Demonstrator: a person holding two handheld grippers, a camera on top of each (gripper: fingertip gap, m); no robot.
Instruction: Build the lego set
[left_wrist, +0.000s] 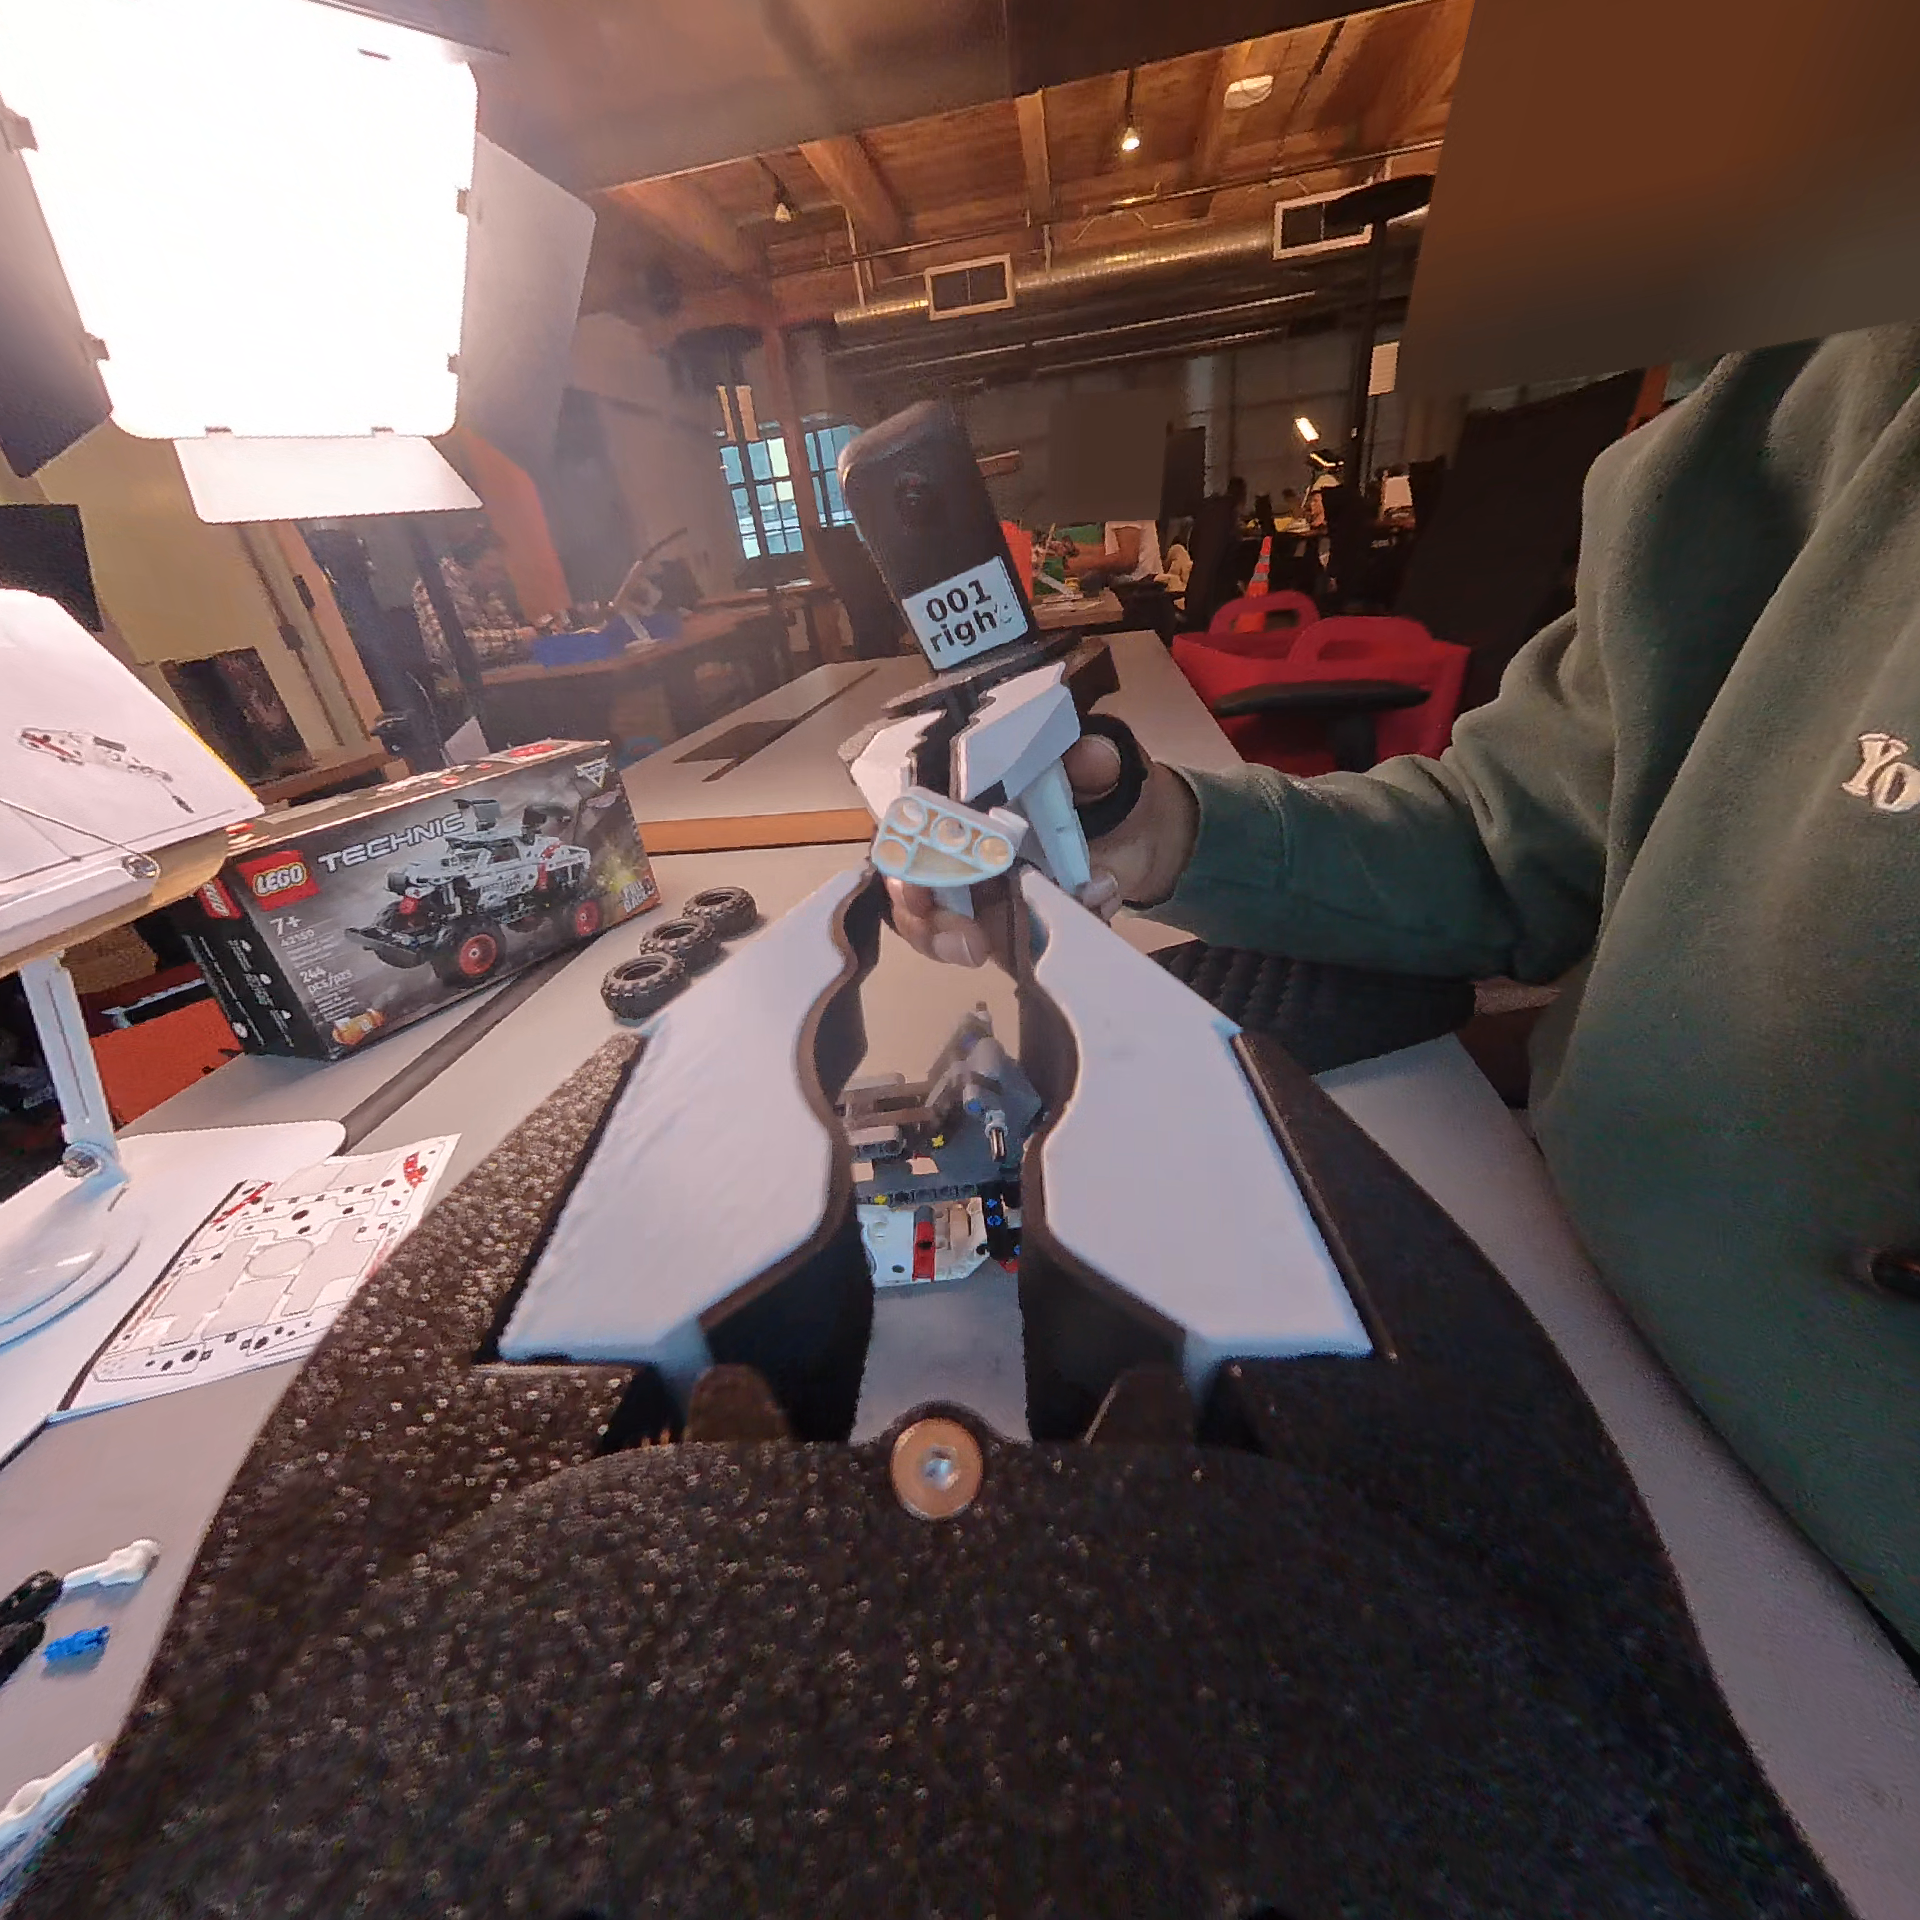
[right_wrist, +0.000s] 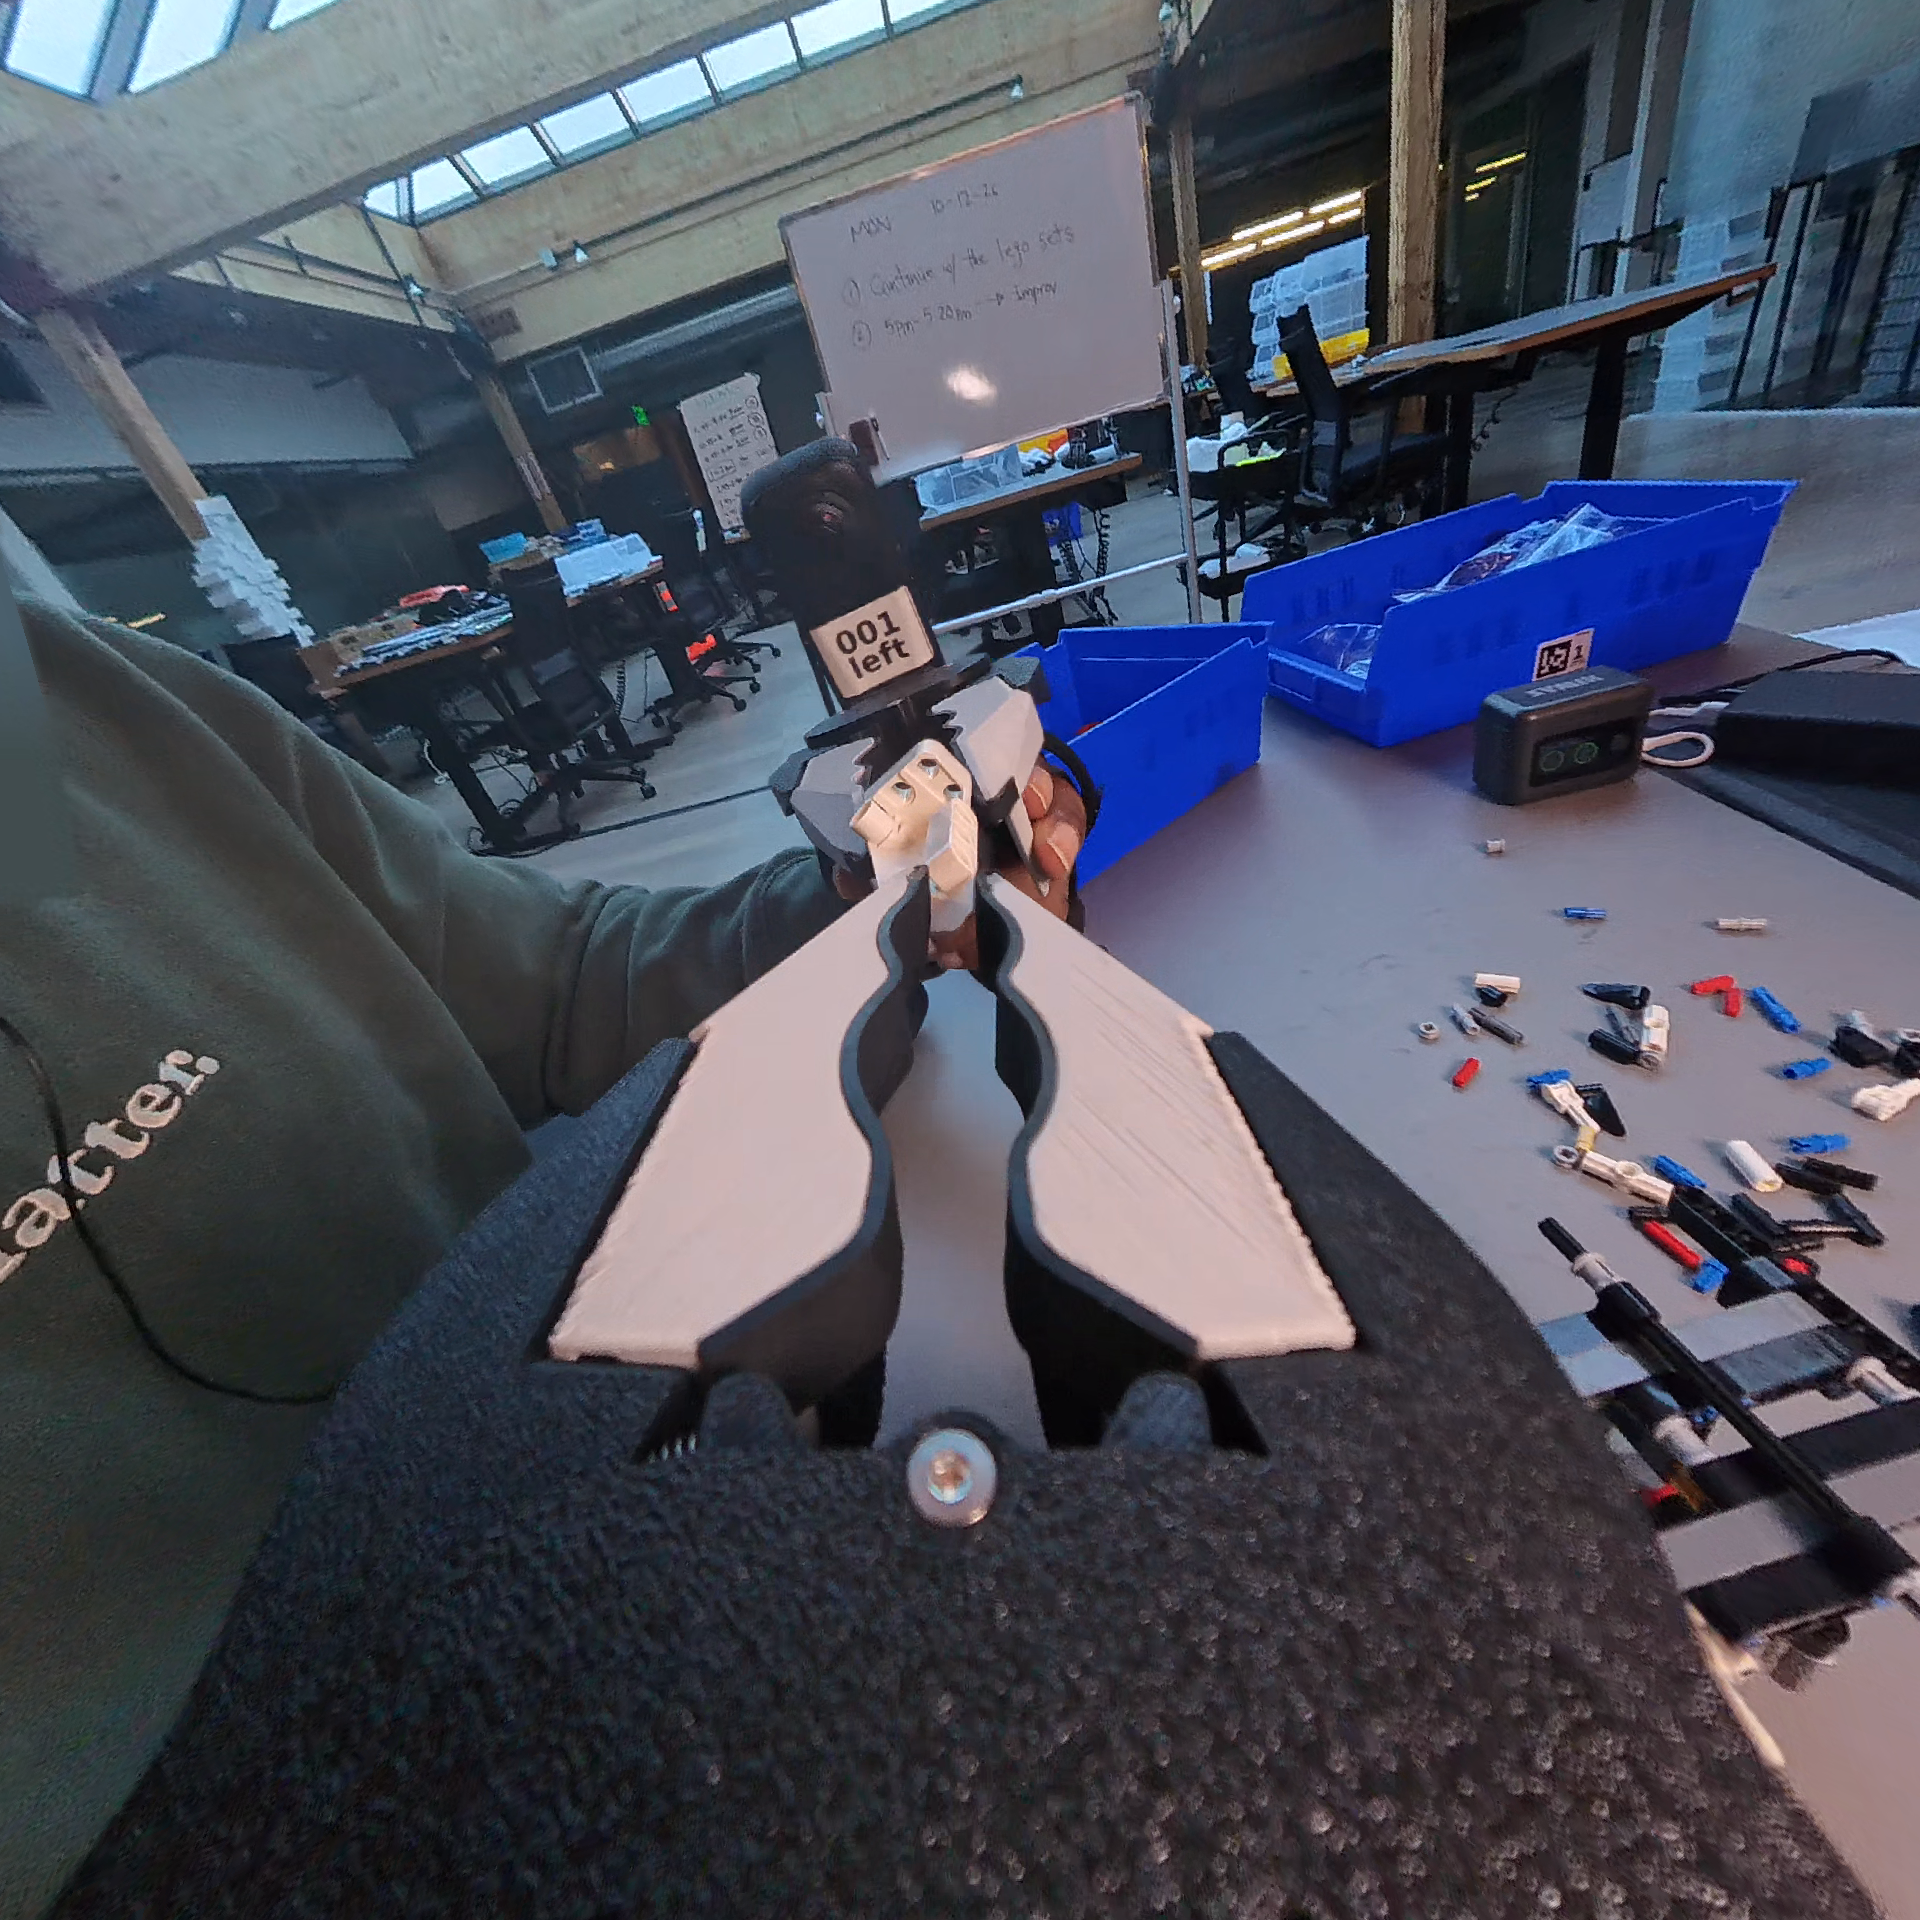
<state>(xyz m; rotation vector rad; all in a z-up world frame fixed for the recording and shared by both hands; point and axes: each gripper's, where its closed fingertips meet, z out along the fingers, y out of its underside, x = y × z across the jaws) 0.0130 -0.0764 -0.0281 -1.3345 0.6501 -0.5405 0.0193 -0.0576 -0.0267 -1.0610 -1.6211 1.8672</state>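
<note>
Table (right_wrist: 1351, 935): one, flat grey top; it carries everything below.
Bins (right_wrist: 1507, 613): two, blue plastic, open-topped, at 1 o'clock in the right wrist view; the far one holds clear bags.
Lego box (left_wrist: 416, 894): one, dark cardboard, at 10 o'clock in the left wrist view.
Sticker sheet (left_wrist: 270, 1268): one, white and flat, at 8 o'clock near the box.
Grippers: two, tip to tip above the table, each with two pale wavy-edged fingers on a rough black body.
Right gripper (right_wrist: 948, 891): claw pinched on the white lego piece (right_wrist: 914, 821), an angular part with round holes, at 12 o'clock from its tips.
Left gripper (left_wrist: 948, 883): fingertips a narrow gap apart, right at the same piece (left_wrist: 945, 836); whether they grip it cannot be told.
Part-built model (left_wrist: 935, 1174): one, grey, white and black, on the table, seen between the left fingers.
Tyres (left_wrist: 675, 945): three, black, knobbly rubber, in a row beside the box.
Loose pieces (right_wrist: 1662, 1091): many small pins and beams, blue, red, black and white, scattered at 3 o'clock in the right wrist view.
</note>
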